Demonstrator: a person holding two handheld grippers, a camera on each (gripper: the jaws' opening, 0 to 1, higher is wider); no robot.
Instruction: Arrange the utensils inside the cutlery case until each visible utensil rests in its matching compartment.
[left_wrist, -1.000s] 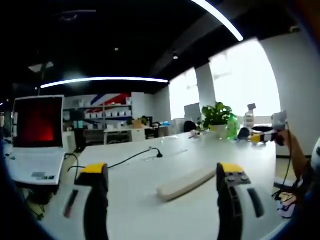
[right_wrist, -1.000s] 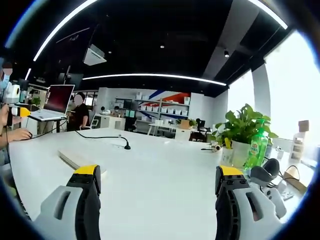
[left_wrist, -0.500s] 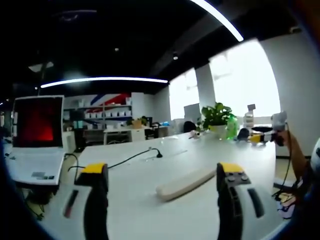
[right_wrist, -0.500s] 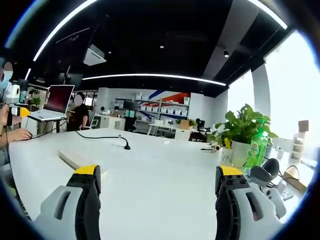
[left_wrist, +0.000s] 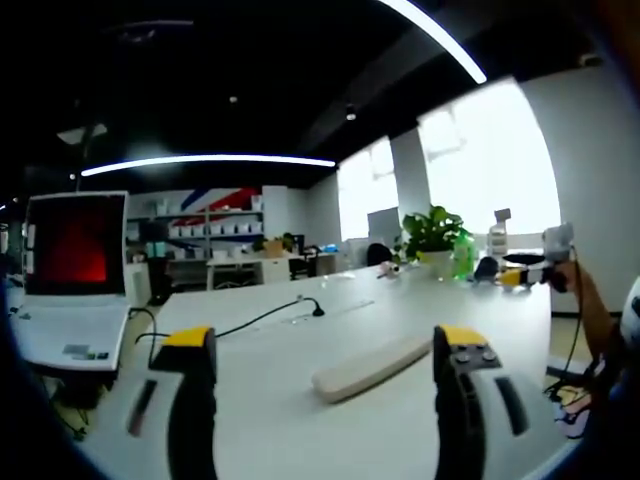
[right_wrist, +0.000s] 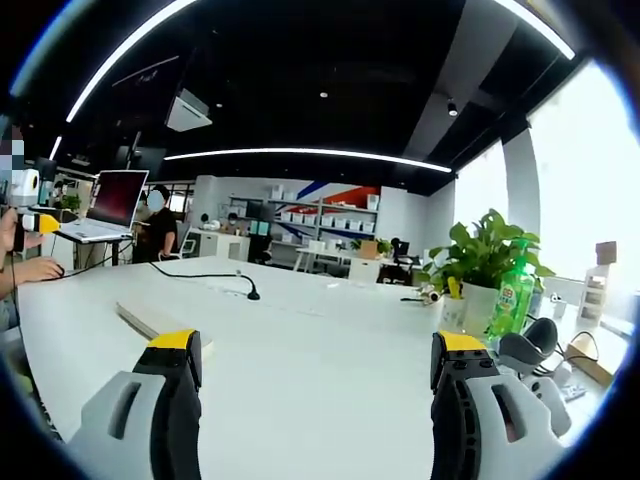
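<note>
A long, flat cream case (left_wrist: 370, 366) lies on the white table (left_wrist: 300, 350), seen side-on from a low angle, so its inside is hidden. My left gripper (left_wrist: 325, 345) hovers just short of it, open, with nothing between the yellow-tipped fingers. In the right gripper view the same case (right_wrist: 150, 320) lies at the left, beyond the left finger. My right gripper (right_wrist: 318, 345) stands open and empty over bare table (right_wrist: 320, 340). The right gripper (left_wrist: 530, 272) also appears at the far right of the left gripper view, held by a hand.
A laptop (left_wrist: 75, 260) with a red screen stands at the left on a stand. A black cable (left_wrist: 270, 315) runs across the table behind the case. A potted plant (right_wrist: 485, 260), a green bottle (right_wrist: 515, 295) and small items crowd the right end. A person's hand (right_wrist: 30, 268) rests at the left edge.
</note>
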